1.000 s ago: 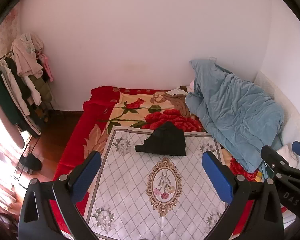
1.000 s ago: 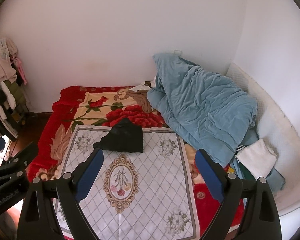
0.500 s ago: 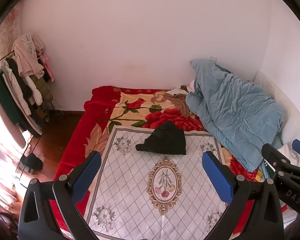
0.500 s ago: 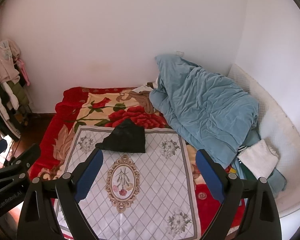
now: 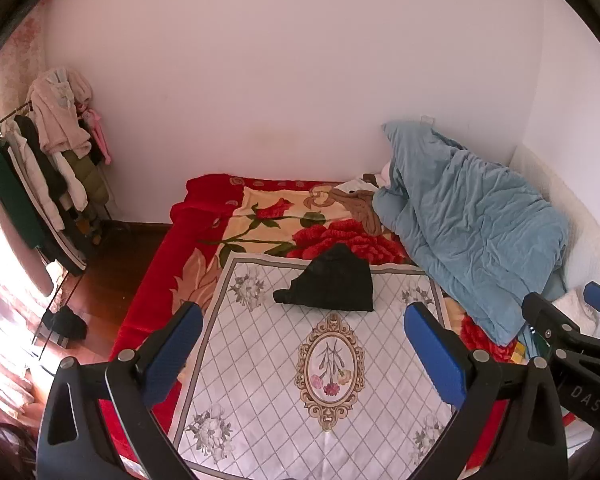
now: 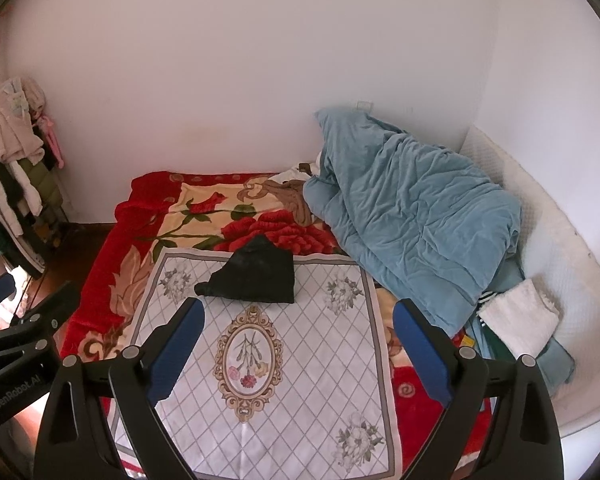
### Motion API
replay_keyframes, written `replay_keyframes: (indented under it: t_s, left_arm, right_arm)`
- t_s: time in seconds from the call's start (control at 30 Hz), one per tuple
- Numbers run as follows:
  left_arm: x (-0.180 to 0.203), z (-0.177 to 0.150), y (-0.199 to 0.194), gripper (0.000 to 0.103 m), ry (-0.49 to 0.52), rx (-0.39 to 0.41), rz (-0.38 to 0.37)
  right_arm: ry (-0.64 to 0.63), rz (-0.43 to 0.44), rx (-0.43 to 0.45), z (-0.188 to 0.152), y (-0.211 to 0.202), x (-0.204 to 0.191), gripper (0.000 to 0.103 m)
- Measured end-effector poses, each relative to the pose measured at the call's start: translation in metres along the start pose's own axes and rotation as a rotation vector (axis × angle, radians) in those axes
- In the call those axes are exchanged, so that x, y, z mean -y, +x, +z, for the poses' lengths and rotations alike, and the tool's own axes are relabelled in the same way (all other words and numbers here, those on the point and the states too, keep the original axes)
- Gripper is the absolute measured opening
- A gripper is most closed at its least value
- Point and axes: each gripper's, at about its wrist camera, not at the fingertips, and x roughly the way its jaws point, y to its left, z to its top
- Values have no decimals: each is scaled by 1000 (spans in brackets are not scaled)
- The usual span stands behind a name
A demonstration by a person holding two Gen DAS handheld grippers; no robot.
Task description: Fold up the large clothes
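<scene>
A black garment (image 5: pixel 330 282) lies folded in a small heap at the far edge of a white patterned cloth (image 5: pixel 300 376) spread on the bed; it also shows in the right wrist view (image 6: pixel 254 276) on the same cloth (image 6: pixel 260 360). My left gripper (image 5: pixel 304 344) is open and empty, held above the near part of the cloth. My right gripper (image 6: pixel 296 340) is open and empty too, beside it. Each gripper shows at the edge of the other's view: the right one (image 5: pixel 572 320), the left one (image 6: pixel 24 304).
A red floral blanket (image 5: pixel 260 224) covers the bed. A crumpled blue duvet (image 5: pixel 468 232) is piled at the right against the wall. A white folded towel (image 6: pixel 516 320) lies at the right. A clothes rack (image 5: pixel 40 176) with hanging garments stands on the wooden floor at the left.
Both views have shifted slightly; the grippers stay open and the black garment has not moved.
</scene>
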Motion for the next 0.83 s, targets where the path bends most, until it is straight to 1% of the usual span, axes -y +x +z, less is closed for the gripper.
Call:
replay_keyframes:
  t_s: [0.3, 0.73, 0.83]
  left_arm:
    - [-2, -1, -3, 103, -1, 2, 2]
    - [-3, -1, -3, 103, -3, 4, 1]
    - [-5, 3, -5, 103, -7, 8, -1]
  right_arm:
    - [-3, -6, 7, 5, -1, -1, 97]
    - [3, -9, 7, 1, -5, 0, 97]
    - [1, -11, 8, 0, -5, 0, 97]
